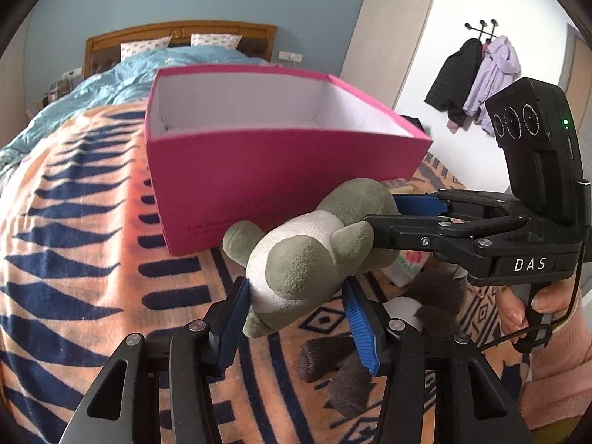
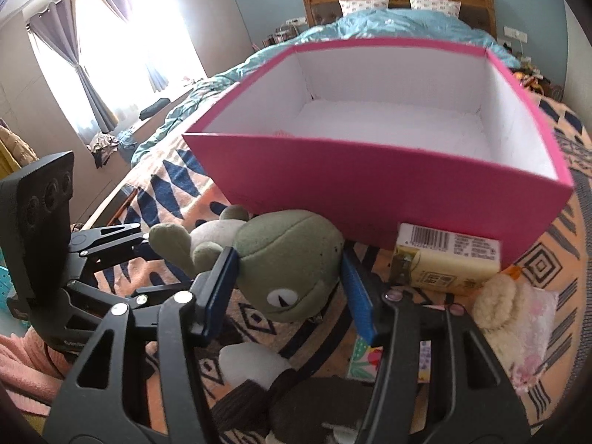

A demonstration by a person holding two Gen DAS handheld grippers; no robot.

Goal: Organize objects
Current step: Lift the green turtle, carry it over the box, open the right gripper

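Two grippers share one green and white plush frog (image 1: pixel 307 255) just in front of the pink box (image 1: pixel 281 170), which stands open on the patterned blanket (image 1: pixel 74 240) of the bed. The left gripper (image 1: pixel 296 318) is clenched on the frog's body, its blue pads pressing the plush from both sides. The right gripper (image 2: pixel 288 288) is clenched on the frog's head, one pad at each side of it; in the left wrist view the right gripper comes in from the right of the frog, held by a hand (image 1: pixel 532 307) in a pink sleeve. The frog is clear of the blanket and lower than the box rim. The white inside of the box shows nothing in it.

Beside the box, to the right of the frog, a pale yellow carton (image 2: pixel 447 259) with a barcode lies against the box's front wall. Near the carton sits a cream fluffy toy (image 2: pixel 499 303). On the blanket nearer the camera than the frog lies a dark brown and white plush toy (image 1: pixel 418 314).
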